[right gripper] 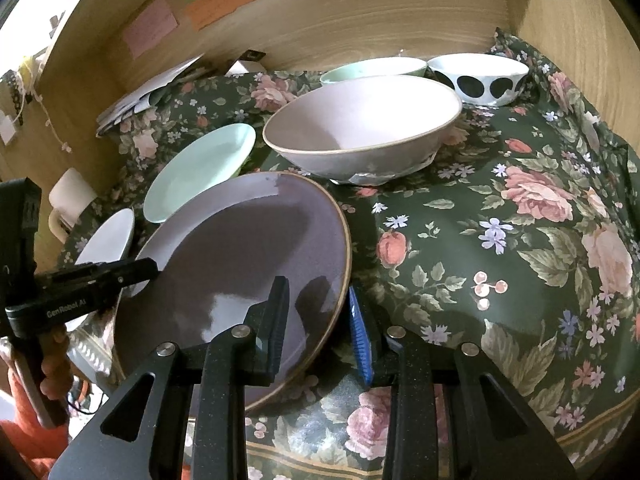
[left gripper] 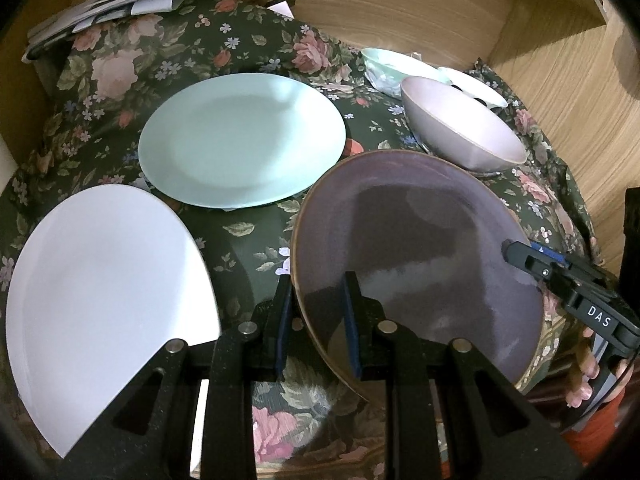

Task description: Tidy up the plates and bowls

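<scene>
Purple and glazed, the dinner plate [left gripper: 420, 248] is sitting tilted on the floral tablecloth [right gripper: 500, 240] covering the counter, with both tools straddling its rim. The left gripper [left gripper: 316, 312] is holding its fingers [left gripper: 352, 320] apart, one inside the plate's left edge and the other just outside it; whether the pads are touching the rim, I cannot tell. The right gripper [right gripper: 320, 328] is doing likewise on the opposite edge, fingers [right gripper: 276, 324] spread, the blue-padded one outside the rim and the black one over the plate's face.

Beyond the left fingers, a mint-green plate [left gripper: 240, 140] is lying flat, and to their left a white plate [left gripper: 104, 292] is lying close by. Neither is holding anything.

Ahead of the right fingers, a pale lilac bowl [right gripper: 360, 128] is standing upright just past the purple plate's far rim, its inside bare. Behind it a mint bowl [right gripper: 372, 68] and a white bowl with black dots [right gripper: 480, 78] are sitting side by side near the wooden back wall [right gripper: 360, 20]. A stack of papers [left gripper: 120, 4] is lying at the far left.
</scene>
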The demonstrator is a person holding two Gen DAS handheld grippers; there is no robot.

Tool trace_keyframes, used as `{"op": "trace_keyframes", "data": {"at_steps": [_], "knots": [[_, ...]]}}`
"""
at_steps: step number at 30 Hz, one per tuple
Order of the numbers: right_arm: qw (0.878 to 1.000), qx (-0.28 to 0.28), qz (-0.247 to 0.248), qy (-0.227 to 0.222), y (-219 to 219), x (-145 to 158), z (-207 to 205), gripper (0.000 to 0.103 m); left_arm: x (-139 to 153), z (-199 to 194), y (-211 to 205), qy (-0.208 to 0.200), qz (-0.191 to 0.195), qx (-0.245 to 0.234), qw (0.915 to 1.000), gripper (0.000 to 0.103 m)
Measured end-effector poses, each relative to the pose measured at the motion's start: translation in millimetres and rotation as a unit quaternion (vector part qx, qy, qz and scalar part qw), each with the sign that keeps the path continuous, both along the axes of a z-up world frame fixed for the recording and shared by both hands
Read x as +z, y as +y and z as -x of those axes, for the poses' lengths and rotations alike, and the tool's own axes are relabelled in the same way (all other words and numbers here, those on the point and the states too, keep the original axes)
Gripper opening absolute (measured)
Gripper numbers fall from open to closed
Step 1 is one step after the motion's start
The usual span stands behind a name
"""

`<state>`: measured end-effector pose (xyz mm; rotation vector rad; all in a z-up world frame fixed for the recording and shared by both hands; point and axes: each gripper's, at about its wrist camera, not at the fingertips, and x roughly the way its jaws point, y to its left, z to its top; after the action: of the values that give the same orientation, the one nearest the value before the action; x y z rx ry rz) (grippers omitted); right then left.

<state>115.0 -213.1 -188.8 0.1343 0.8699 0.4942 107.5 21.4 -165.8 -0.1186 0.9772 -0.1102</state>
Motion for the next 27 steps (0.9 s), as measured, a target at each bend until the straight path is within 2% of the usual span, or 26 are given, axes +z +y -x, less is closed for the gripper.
{"op": "trace_keyframes", "data": {"at_steps": [7,8,10,14,16,20,27], "knots": [[1.0,0.001,-0.008,0.005,-2.7,1.1,-1.0,0.03,-1.4,3.8,-2.4,-0.011,-0.011,-0.015,0.9998,0.03],[1.0,-0.001,-0.004,0.003,-2.3,2.2,0.1,0.032,-1.2,4.8,-2.5,-0.012,-0.013,-0.017,0.9997,0.032],[1.0,-0.005,0.007,-0.007,-1.7,5.7,3.8,0.039,-0.8,7.5,-1.0,-0.015,-0.018,-0.013,0.9996,0.046],[0.999,-0.015,0.015,-0.036,-1.0,17.4,12.0,0.054,5.2,12.6,5.7,-0.024,-0.006,-0.003,0.9997,0.049],[0.999,-0.015,0.01,-0.044,-0.4,23.3,14.1,0.056,10.2,15.1,9.2,-0.032,0.001,0.004,0.9995,0.053],[0.998,-0.01,0.005,-0.062,4.8,35.0,19.5,0.059,24.3,22.7,15.9,-0.054,0.009,0.014,0.9984,0.056],[0.995,0.008,-0.004,-0.095,21.3,52.1,29.2,0.064,51.8,43.2,27.4,-0.108,0.008,0.031,0.9937,0.068]]}}
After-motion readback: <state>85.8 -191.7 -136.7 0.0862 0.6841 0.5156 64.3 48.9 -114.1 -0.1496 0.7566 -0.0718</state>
